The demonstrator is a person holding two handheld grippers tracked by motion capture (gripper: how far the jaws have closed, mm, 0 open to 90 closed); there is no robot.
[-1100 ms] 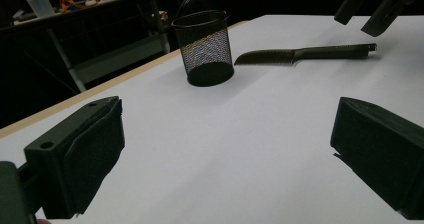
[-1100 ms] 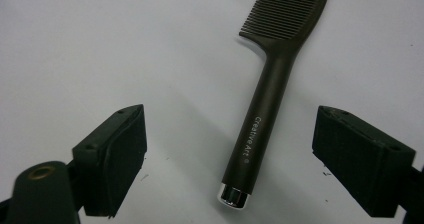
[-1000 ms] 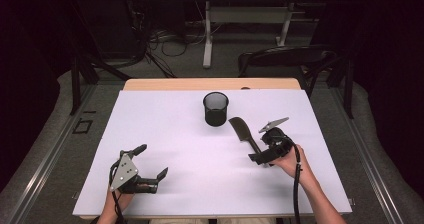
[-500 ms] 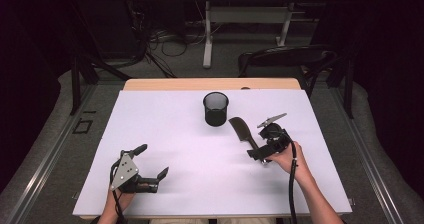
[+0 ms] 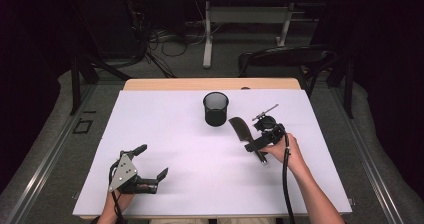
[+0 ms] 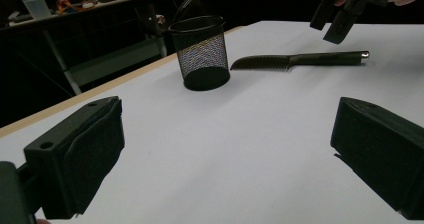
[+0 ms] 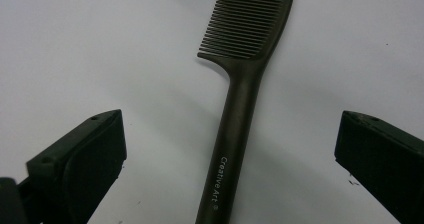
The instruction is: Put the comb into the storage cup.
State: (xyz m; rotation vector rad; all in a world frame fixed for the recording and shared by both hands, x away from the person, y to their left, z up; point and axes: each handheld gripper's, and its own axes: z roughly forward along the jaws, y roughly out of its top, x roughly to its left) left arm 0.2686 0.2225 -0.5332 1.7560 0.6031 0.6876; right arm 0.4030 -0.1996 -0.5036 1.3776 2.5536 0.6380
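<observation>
Your right hand-held gripper [image 5: 263,134] hangs just above the handle of the dark long-handled plastic comb [image 5: 243,133], jaws spread wide and just been opening, nothing pinched. In the right gripper view the comb [image 7: 235,109] lies flat on the white paper-covered tabletop [image 5: 175,134] between the two black pads, touching neither, teeth pointing up toward 12 o'clock. White lettering on the handle reads "Creative Art".

Around it: a black wire-mesh cup [image 5: 215,108] stands upright at about 10 o'clock from the comb's toothed end, close but apart. In the left gripper view the cup [image 6: 200,51] sits just left of the comb's tip [image 6: 280,61], with your right gripper hanging over the handle end.

Your left hand-held gripper [image 5: 142,164] rests near the tabletop's 7 o'clock corner, well apart from everything, jaws wide open and empty. Nothing lies between either gripper and the comb.
</observation>
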